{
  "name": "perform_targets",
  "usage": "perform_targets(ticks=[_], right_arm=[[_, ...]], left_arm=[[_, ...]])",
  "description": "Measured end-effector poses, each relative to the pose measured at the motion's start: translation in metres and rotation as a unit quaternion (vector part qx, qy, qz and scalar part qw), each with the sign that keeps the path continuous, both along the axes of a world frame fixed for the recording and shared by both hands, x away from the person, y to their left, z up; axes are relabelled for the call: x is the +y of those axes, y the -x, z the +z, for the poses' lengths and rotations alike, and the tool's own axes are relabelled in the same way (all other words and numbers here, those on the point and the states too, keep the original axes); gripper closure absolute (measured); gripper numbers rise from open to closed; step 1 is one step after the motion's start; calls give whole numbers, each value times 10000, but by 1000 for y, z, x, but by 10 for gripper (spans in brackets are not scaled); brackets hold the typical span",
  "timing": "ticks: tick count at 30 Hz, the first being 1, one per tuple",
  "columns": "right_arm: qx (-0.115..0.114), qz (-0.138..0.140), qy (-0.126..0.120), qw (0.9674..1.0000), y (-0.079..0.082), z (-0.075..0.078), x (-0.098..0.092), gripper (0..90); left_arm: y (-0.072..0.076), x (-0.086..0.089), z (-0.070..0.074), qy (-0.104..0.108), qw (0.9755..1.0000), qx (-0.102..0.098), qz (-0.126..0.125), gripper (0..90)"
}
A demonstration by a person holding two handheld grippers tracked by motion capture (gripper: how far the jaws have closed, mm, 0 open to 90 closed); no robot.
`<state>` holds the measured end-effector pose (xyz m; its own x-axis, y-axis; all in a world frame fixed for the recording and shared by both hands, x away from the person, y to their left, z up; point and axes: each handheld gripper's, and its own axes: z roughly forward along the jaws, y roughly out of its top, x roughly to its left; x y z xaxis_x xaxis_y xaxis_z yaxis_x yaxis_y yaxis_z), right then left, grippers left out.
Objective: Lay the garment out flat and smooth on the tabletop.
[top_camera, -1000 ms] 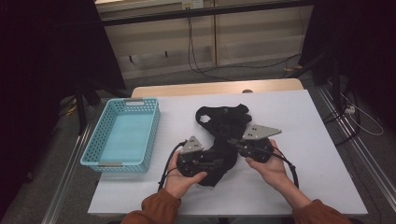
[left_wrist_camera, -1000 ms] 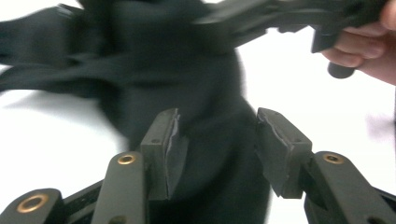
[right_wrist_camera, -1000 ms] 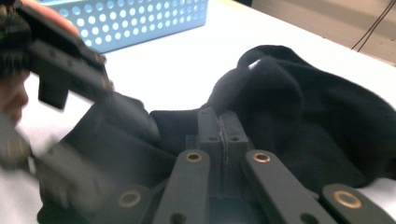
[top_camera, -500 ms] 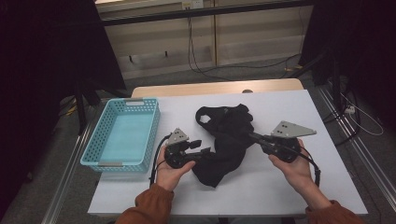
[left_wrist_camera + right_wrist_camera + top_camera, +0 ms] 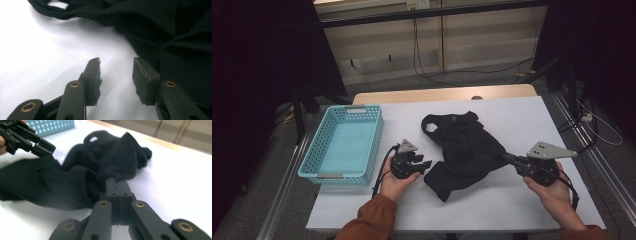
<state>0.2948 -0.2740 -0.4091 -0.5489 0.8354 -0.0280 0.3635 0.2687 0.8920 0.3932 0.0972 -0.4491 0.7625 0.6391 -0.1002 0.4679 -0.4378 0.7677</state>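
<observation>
Because the black garment is soft and limp, it will sag and stretch when you pull; it lies mid-table, right of the basket. Your right gripper is pinched shut on its edge; your left gripper (jaws apart, just been narrowing, nothing between) should take a thick fold.

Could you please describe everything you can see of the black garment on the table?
The black garment is a soft, fleece-like cloth, crumpled into folds on the white table, right of the blue basket. A small opening shows at its far end. The right claw is shut on its edge, pulling a corner taut; the left claw stands open beside its near edge, not gripping.
</observation>
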Motion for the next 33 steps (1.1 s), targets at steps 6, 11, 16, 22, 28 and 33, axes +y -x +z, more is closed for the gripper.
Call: perform_targets(ticks=[6,11,16,22,28,33], right_arm=[[471,-84,314,9984,4,-18,-13,886],[604,-106,360,9975,6,-24,-14,760],[429,-49,359,9984,8,-21,-5,639],[187,-38,235,9995,11,-16,-1,581],[328,211,215,9990,7,-19,12,564],[503,482,263,9972,-2,-24,29,545]], left_arm=[[21,-19,2,-286,9982,-203,-487,539],[33,-28,7,-238,9967,-375,-684,517],[44,-31,13,-201,9951,-419,-876,501],[59,-36,16,-209,9920,-390,-1183,456],[77,-46,13,-320,9863,-364,-1576,420],[83,-47,12,-292,9839,-262,-1742,406]])
